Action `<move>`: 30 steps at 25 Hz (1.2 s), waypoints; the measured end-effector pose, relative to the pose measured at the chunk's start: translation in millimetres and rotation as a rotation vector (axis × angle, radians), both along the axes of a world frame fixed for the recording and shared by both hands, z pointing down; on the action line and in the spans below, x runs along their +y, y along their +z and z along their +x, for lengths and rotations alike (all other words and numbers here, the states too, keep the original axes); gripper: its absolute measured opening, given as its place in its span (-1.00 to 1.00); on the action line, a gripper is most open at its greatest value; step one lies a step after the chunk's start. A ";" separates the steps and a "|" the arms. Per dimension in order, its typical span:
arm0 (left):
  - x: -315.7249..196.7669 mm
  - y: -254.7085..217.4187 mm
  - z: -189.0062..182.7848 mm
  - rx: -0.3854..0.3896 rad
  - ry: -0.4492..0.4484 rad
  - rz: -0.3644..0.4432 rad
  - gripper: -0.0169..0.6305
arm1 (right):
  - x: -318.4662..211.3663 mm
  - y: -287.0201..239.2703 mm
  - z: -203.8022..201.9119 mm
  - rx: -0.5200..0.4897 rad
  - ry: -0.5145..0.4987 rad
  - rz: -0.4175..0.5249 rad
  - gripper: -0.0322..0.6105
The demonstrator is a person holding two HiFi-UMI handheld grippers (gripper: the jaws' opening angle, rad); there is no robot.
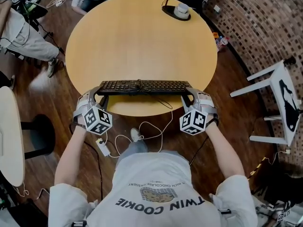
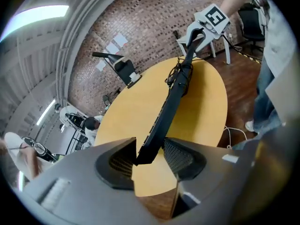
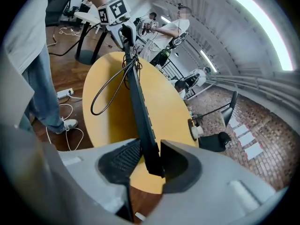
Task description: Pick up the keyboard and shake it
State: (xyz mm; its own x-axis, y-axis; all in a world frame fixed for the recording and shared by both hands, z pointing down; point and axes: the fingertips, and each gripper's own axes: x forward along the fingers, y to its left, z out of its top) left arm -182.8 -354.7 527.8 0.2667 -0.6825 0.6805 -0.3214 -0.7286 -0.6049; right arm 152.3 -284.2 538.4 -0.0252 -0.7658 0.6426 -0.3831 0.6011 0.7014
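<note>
A black keyboard [image 1: 144,86] lies lengthwise along the near edge of the round wooden table [image 1: 142,37]. My left gripper [image 1: 99,93] is shut on its left end, and my right gripper [image 1: 189,94] is shut on its right end. In the left gripper view the keyboard [image 2: 168,111] runs edge-on away from the left gripper [image 2: 149,156], whose pads press on its end. In the right gripper view the keyboard [image 3: 138,107] is clamped in the right gripper [image 3: 150,161]. Its black cable [image 1: 163,103] loops off the table's front edge.
A white object on a black stand [image 1: 181,11] sits at the table's far edge. White cables and a power strip [image 1: 103,148] lie on the wooden floor by my feet. A white stool [image 1: 279,98] stands to the right, another table [image 1: 9,131] to the left, seated people [image 1: 23,32] behind.
</note>
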 end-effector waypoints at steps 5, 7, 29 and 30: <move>20.7 24.2 5.0 -0.068 0.016 -0.042 -0.43 | 10.8 25.4 2.1 0.079 -0.050 -0.042 -0.54; 24.4 28.7 5.4 -0.062 0.002 -0.053 -0.43 | 12.0 31.0 2.8 0.100 -0.055 -0.051 -0.55; 62.5 51.9 12.3 -0.068 -0.151 -0.209 -0.47 | 32.0 54.0 1.8 0.048 -0.070 -0.220 -0.51; 70.8 48.4 18.8 -0.029 -0.175 -0.218 -0.49 | 36.3 49.1 1.5 0.005 -0.059 -0.217 -0.51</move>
State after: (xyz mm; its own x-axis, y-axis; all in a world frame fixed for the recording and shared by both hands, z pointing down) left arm -164.0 -283.9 576.2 0.1364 -0.5528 0.8221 -0.4386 -0.7778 -0.4502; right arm 153.9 -247.8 587.6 -0.0621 -0.6066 0.7926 -0.3397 0.7595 0.5547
